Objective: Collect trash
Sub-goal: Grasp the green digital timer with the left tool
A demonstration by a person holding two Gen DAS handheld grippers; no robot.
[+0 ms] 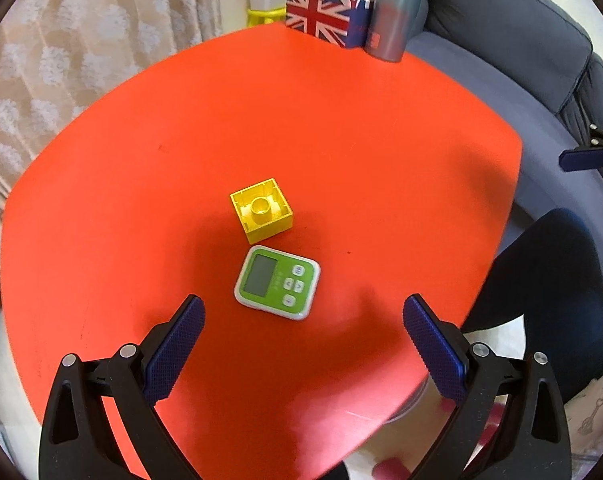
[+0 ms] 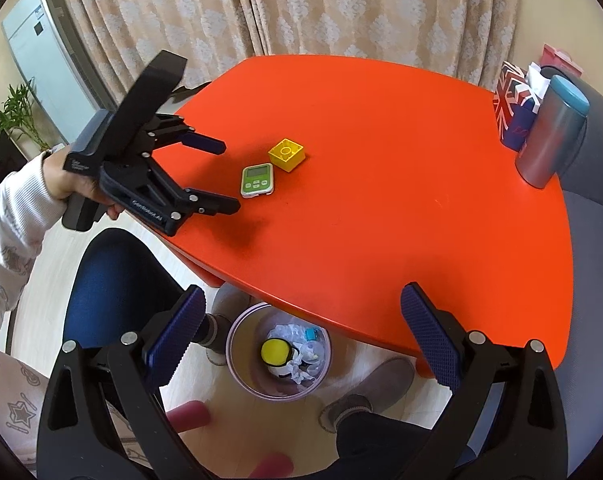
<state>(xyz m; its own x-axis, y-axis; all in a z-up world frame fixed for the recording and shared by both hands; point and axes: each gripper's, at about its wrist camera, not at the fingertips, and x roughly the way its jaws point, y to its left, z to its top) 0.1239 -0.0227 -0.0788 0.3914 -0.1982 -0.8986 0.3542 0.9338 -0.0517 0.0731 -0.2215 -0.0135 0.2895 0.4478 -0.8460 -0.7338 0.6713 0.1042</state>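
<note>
Left tongs (image 1: 303, 308) spread wide, nothing between the pads, hovering over the near part of the orange tabletop (image 1: 341, 140). In the right wrist view the same left tongs (image 2: 229, 174) sit at the tabletop's left edge, pointing at the timer.

Right tongs (image 2: 301, 308) also spread, empty, held off the tabletop's near edge, above the trash bin (image 2: 237, 360) on the floor. Bin holds crumpled white paper (image 2: 289, 332), a yellow round item (image 2: 273, 352), and a small blue bit, probably a wrapper, too small to tell.

On the tabletop: green timer (image 1: 277, 282) face up, yellow toy brick (image 1: 262, 209) just beyond it, hollow side up, close but apparently not touching. Far corner: Union Jack tissue box (image 1: 321, 16) and grey-blue tumbler (image 1: 395, 16) side by side.

Person's legs in dark trousers and grey slippers (image 2: 365, 392) beside the bin.
</note>
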